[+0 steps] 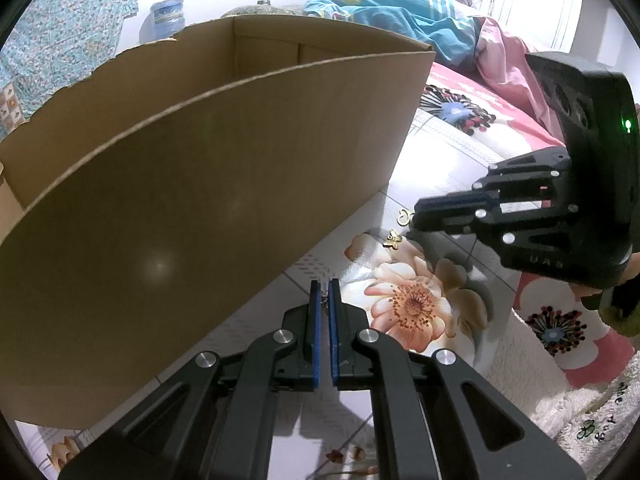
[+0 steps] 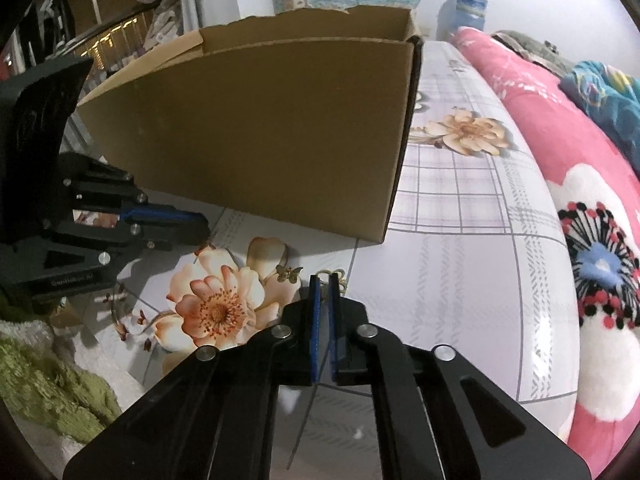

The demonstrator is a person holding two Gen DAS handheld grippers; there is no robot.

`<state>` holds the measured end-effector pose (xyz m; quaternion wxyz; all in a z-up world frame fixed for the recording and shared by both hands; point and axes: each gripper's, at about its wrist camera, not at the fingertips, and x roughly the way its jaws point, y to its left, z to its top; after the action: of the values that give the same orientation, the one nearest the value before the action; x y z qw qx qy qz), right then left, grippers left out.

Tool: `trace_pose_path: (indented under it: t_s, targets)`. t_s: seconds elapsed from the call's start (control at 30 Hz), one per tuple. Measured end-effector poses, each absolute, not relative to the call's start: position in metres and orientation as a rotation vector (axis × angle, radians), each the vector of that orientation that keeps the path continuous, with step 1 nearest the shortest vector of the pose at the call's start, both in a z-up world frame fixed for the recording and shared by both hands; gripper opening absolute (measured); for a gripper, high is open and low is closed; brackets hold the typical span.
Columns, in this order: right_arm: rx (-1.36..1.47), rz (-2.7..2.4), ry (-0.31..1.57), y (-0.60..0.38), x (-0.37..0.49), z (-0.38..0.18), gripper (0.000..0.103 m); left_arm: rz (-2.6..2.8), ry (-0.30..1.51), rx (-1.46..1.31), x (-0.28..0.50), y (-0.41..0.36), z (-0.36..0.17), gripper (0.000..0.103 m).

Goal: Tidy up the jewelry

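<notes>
On a flower-print bed sheet [image 2: 460, 216], just in front of a cardboard box [image 2: 260, 128], the right tongs [image 2: 324, 278] are nearly clenched over a small gold clover charm [image 2: 334, 273]; contact is hard to confirm. A gold butterfly charm [image 2: 290, 273] lies beside it. The left tongs [image 1: 324, 282] are clenched, perhaps on something tiny. The thin charm could slip free or snag the sheet.

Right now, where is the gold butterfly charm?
In the right wrist view, the butterfly charm lies on the floral sheet, left of the right gripper, before the cardboard box.
</notes>
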<state>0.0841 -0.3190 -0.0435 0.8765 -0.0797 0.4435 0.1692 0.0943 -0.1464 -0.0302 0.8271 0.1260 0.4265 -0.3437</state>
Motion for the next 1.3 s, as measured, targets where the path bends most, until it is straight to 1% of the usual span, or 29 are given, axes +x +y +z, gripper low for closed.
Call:
trace_pose_path:
  t_s: [0.03, 0.1, 0.3, 0.43, 0.6, 0.67, 1.03, 1.3]
  targets:
    - [-0.163, 0.346, 0.921, -0.319, 0.085, -0.043, 0.006, -0.730, 0.906, 0.268, 0.094, -0.147, -0.030, 0.003]
    - [-0.166, 0.337, 0.915, -0.317, 0.086, -0.043, 0.015, -0.730, 0.909, 0.268, 0.094, -0.147, -0.030, 0.003]
    - [-0.223, 0.321, 0.920, -0.307, 0.090, -0.050, 0.015, -0.730, 0.913, 0.269, 0.095, -0.146, -0.031, 0.003]
    - [-0.236, 0.317, 0.924, -0.303, 0.091, -0.049, 0.011, -0.730, 0.912, 0.268, 0.095, -0.146, -0.031, 0.003]
    - [-0.218, 0.317, 0.918, -0.301, 0.089, -0.048, 0.010, -0.730, 0.911, 0.269, 0.095, -0.146, -0.031, 0.003]
    - [-0.211, 0.318, 0.914, -0.302, 0.089, -0.047, 0.003, -0.729, 0.910, 0.270, 0.095, -0.146, -0.031, 0.003]
    - [-0.198, 0.303, 0.930, -0.305, 0.074, -0.043, 0.003, -0.732, 0.907, 0.270, 0.094, -0.145, -0.030, 0.003]
    - [-0.060, 0.288, 0.947, -0.319, 0.056, -0.042, 0.000, -0.743, 0.896, 0.269, 0.092, -0.146, -0.026, 0.003]
